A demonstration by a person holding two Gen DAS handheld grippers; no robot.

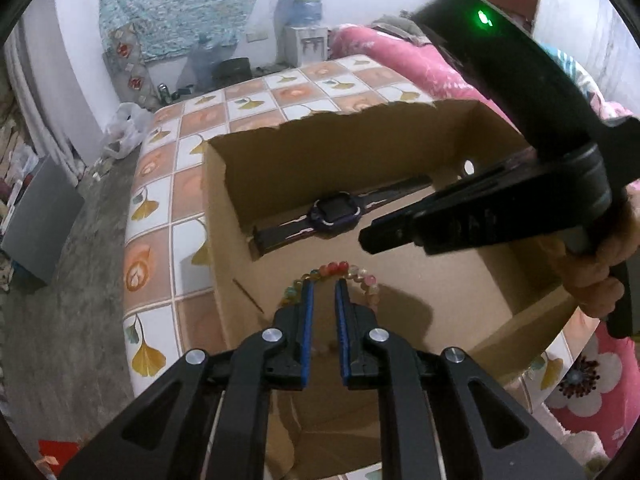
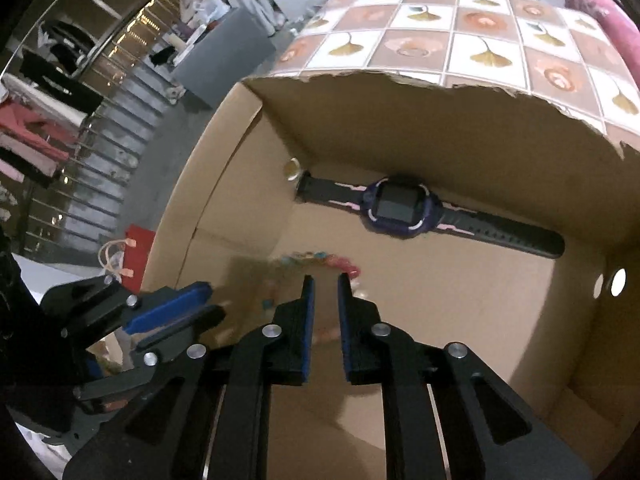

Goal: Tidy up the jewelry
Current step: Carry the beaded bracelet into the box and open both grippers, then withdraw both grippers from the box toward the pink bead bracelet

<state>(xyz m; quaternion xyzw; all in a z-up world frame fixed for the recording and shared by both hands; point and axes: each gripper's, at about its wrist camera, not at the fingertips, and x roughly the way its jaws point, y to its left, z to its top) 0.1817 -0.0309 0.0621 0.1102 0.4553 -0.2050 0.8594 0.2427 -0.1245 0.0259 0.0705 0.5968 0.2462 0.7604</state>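
Observation:
An open cardboard box (image 1: 320,124) stands on the tiled table, with a purple smartwatch (image 1: 338,212) flat along its far wall. A multicoloured bead bracelet (image 1: 336,269) curves just beyond the tips of my left gripper (image 1: 324,284), low over the box floor. The left jaws are almost closed, with only a thin slit and no bead pinched in it. From the right, my right gripper (image 1: 370,238) reaches in, held by a hand (image 1: 608,272). The right wrist view shows the right gripper (image 2: 326,278) narrowly open and empty above the blurred bracelet (image 2: 316,259). The watch (image 2: 400,208) lies beyond and the left gripper (image 2: 214,300) is at the left.
The box has a torn far rim (image 2: 400,76) and finger holes in its right wall (image 2: 618,282). The tablecloth (image 1: 160,200) has ginkgo-leaf tiles. A pink floral blanket (image 1: 400,56) lies behind and to the right. On the floor are a grey case (image 1: 40,220) and a red bag (image 2: 138,252).

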